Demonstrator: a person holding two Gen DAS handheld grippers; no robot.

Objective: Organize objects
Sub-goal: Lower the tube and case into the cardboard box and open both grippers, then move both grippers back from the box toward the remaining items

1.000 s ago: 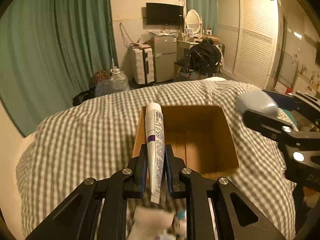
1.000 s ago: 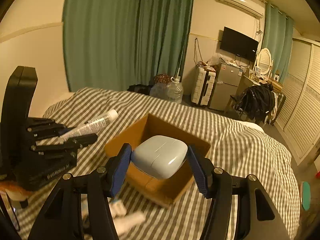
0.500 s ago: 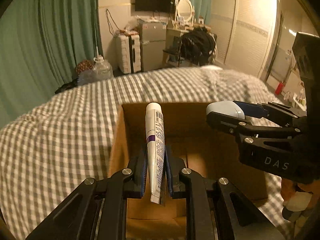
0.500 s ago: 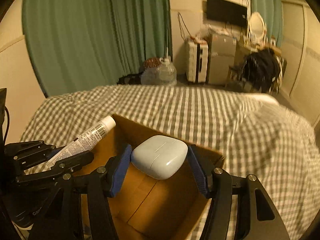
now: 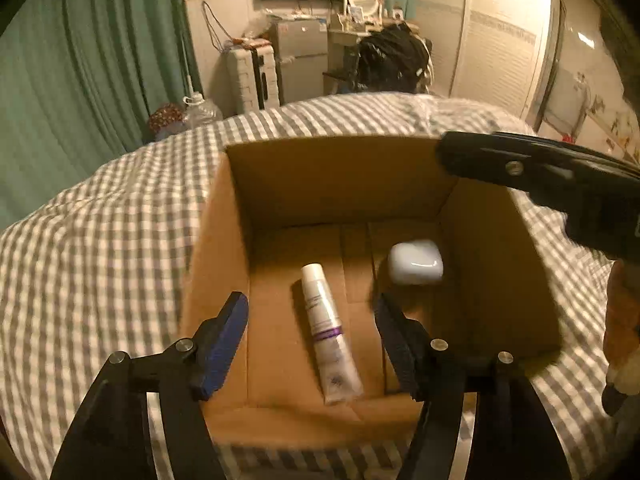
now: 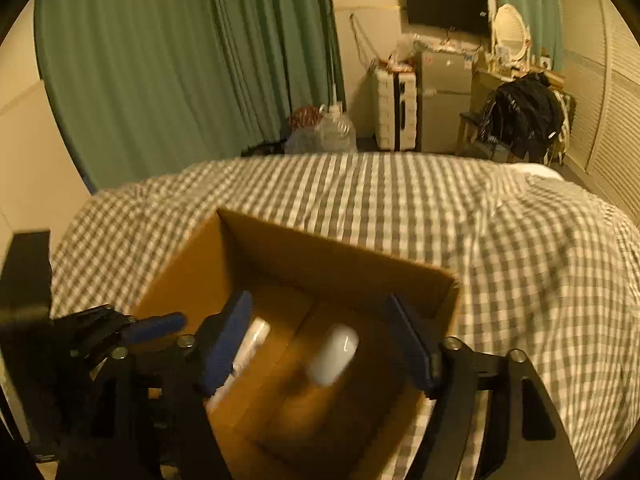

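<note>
Tube (image 5: 329, 332) and case (image 5: 416, 262), one of each, are seen lying apart on the floor of the single cardboard box (image 5: 224, 240) on the checked bed (image 5: 100, 240): the drop step is judged done. Left gripper (image 5: 310, 336) and right gripper (image 6: 326, 344) have just been opening; nothing is held by either. Withdrawal for further objects is called for next.

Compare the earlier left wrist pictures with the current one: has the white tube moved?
Yes. The white tube has dropped from the left gripper, whose jaws just opened, onto the cardboard box floor.
</note>
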